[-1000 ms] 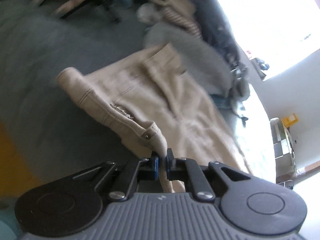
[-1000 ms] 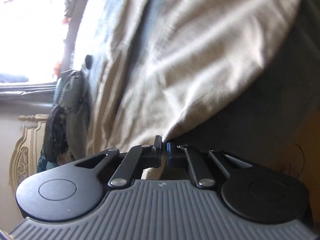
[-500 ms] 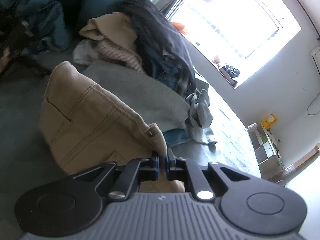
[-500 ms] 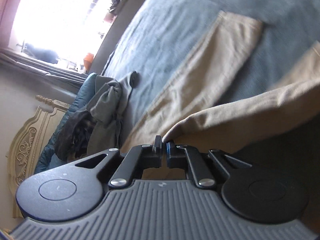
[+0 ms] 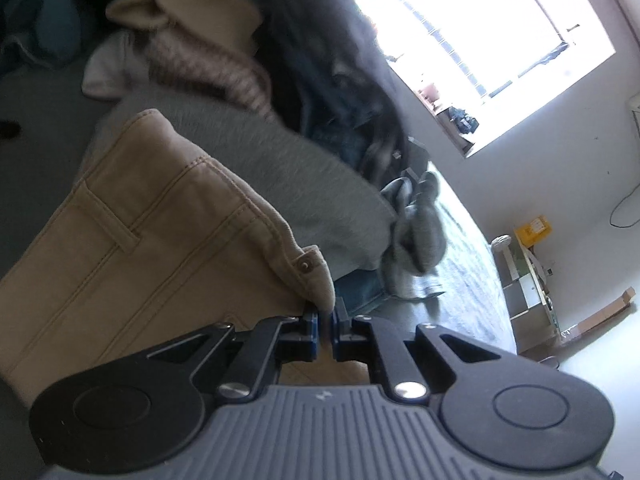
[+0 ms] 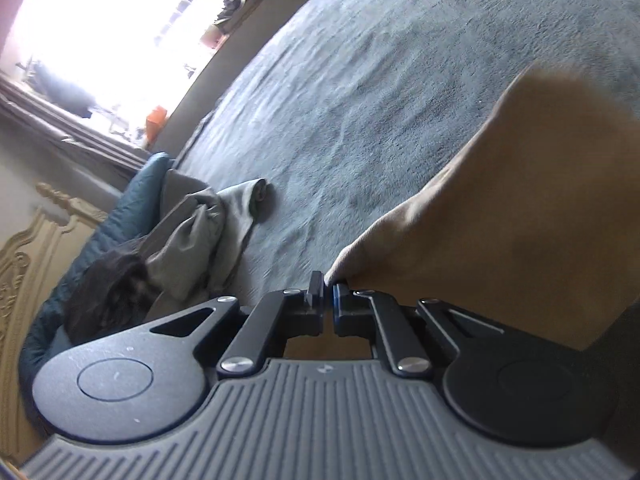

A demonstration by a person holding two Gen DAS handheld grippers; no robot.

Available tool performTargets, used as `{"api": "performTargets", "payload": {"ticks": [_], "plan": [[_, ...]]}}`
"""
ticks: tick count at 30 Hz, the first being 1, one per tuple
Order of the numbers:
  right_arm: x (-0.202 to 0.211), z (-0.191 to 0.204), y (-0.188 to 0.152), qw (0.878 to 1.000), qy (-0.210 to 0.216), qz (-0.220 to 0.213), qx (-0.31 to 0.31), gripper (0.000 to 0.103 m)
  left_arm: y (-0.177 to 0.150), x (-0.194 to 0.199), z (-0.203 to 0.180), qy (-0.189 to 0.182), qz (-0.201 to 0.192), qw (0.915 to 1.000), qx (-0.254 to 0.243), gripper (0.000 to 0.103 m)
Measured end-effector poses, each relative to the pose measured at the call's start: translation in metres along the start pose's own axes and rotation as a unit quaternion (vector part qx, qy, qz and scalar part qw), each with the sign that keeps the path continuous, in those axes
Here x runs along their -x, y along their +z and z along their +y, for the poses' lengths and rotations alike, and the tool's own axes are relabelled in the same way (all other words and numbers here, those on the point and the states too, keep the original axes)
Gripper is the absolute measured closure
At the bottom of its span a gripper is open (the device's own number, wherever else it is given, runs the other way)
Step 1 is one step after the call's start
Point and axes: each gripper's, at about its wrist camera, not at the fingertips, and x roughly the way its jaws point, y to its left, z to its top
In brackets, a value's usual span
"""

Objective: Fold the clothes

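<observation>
A pair of tan trousers (image 5: 132,248) fills the left of the left wrist view, waistband and metal button up. My left gripper (image 5: 325,320) is shut on the waistband corner beside the button. In the right wrist view the same tan trousers (image 6: 520,208) hang in a fold at the right, above the grey-blue bed cover (image 6: 380,92). My right gripper (image 6: 329,298) is shut on an edge of the tan cloth.
A pile of unfolded clothes (image 5: 280,80) lies behind the trousers: a grey garment (image 5: 288,176), a beige top, dark items. Grey and dark clothes (image 6: 188,240) lie by a teal pillow and the carved headboard (image 6: 24,264). Bright window (image 5: 480,40) beyond.
Both grippers have lifted and swung the trousers; they went from spread flat to hanging in a fold. The views now tilt toward the clothes pile and window. Both grips have held.
</observation>
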Motion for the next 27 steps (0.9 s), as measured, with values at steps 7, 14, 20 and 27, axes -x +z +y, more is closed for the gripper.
{"api": "performTargets", "payload": {"ticks": [7,14,20,27], "plan": [[-0.065,0.004,0.005,0.997,-0.067,0.02,-0.01,0.1,0.015,-0.069,0.035,0.002,0.055,0.9985,0.0,0.082],[-0.113,-0.03,0.007,0.99,-0.084,0.043,-0.102,0.095,0.029,-0.083,0.055,-0.017,0.037,0.9991,0.013,0.063],[-0.112,-0.052,0.007,0.984,-0.047,0.028,-0.168,0.081,0.032,-0.089,0.068,0.002,0.029,0.9984,0.049,0.063],[-0.05,-0.063,0.044,0.985,-0.029,-0.03,-0.169,0.052,0.031,-0.097,0.061,0.032,0.032,0.9985,0.029,0.063]]}}
